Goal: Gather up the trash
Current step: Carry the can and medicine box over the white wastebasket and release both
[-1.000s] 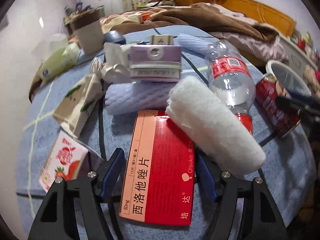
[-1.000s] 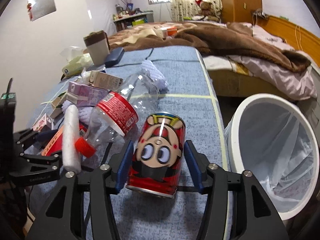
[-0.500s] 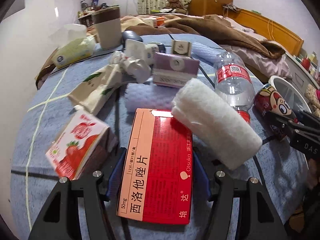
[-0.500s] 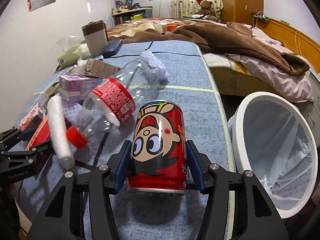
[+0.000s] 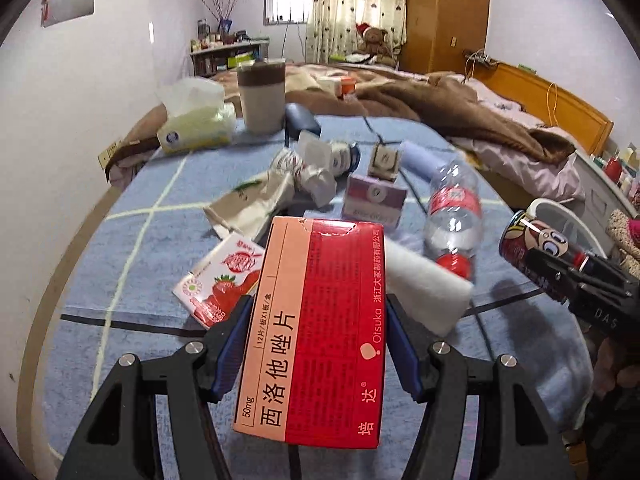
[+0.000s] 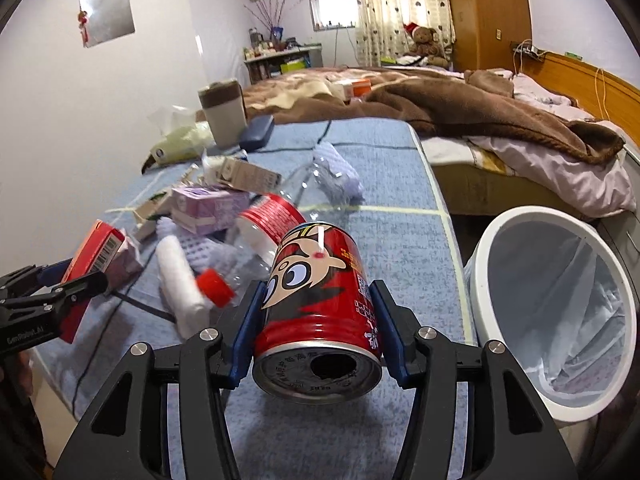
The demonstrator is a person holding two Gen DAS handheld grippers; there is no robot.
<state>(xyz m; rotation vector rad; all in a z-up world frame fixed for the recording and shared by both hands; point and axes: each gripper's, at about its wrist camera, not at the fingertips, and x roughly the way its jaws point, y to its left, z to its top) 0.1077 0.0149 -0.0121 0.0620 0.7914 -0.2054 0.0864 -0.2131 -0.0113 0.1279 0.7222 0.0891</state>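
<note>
Nearby, bottle (image 6: 264,228) and white roll (image 6: 180,284) lie touching — bin (image 6: 500,240) beside.

The left gripper (image 5: 316,344) has the medicine box (image 5: 316,328) between its jaws, above the table (image 5: 120,264), with the juice carton (image 5: 224,276) just left and the bottle (image 5: 454,216) ahead-right. The right gripper (image 6: 320,336) clasps the can (image 6: 320,312); the bin (image 6: 552,304) sits right of it.

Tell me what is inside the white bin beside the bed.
The white bin holds a thin white liner bag, crumpled toward the bottom; no trash shows in it. Its near rim covers the lowest part of the inside.
</note>
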